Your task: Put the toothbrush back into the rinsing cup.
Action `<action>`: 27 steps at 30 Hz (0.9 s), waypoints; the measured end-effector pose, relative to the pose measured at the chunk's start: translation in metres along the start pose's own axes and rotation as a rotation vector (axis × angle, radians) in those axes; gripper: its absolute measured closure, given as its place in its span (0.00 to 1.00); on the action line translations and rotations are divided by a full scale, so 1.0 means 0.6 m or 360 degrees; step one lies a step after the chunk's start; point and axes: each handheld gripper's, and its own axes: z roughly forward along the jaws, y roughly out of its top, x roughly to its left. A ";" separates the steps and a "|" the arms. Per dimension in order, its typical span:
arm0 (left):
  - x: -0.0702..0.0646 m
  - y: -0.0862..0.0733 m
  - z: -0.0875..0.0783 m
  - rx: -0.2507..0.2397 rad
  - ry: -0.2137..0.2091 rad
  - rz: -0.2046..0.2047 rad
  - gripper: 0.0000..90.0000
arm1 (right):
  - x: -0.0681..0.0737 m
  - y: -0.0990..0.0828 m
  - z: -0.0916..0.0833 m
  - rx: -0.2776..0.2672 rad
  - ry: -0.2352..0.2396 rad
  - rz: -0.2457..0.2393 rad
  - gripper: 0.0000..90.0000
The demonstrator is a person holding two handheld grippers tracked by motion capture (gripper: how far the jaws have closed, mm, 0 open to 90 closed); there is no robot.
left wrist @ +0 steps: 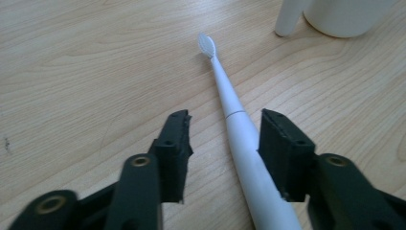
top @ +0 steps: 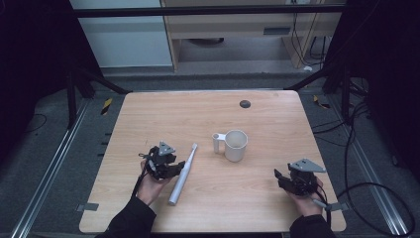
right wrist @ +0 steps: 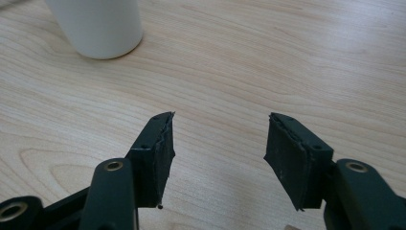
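A wooden table is being viewed from above, with a white toothbrush lying on it left of centre, bristle end pointing away from the person. A white cup is standing upright near mid-table, handle to its left.

The left gripper is being held in the left hand just beside the toothbrush, at the handle's midsection. From the high view it cannot be told whether the jaws are around the brush. The left gripper view settles that: the left gripper is being held with jaws spread, and the toothbrush handle is running between them, close against the right-hand jaw in that view, a clear gap to the other. Whether that jaw is touching the handle cannot be told. Nothing is being pinched. The bristle head is seen beyond the jaws, and the cup base and handle foot at the top edge.

The right gripper is being held in the right hand near the table's front right corner, well apart from the cup. Jaw state is hard to read from above. In the right gripper view the right gripper is shown spread wide, only bare table between the jaws. The cup is seen at upper left there, ahead of the jaws and off to one side.

A small dark disc is lying near the table's far edge, seen from above.
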 end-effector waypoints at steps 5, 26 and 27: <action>-0.009 0.010 -0.004 0.0032 -0.0034 0.0027 0.42 | 0.001 0.000 0.000 0.0011 0.0003 0.0012 0.46; -0.004 0.047 0.018 0.0213 -0.0048 0.0023 0.37 | -0.001 0.000 0.003 0.0045 0.0006 0.0014 0.44; -0.004 0.048 0.020 0.0227 -0.0048 0.0026 0.37 | -0.001 0.000 0.003 0.0045 0.0008 0.0015 0.44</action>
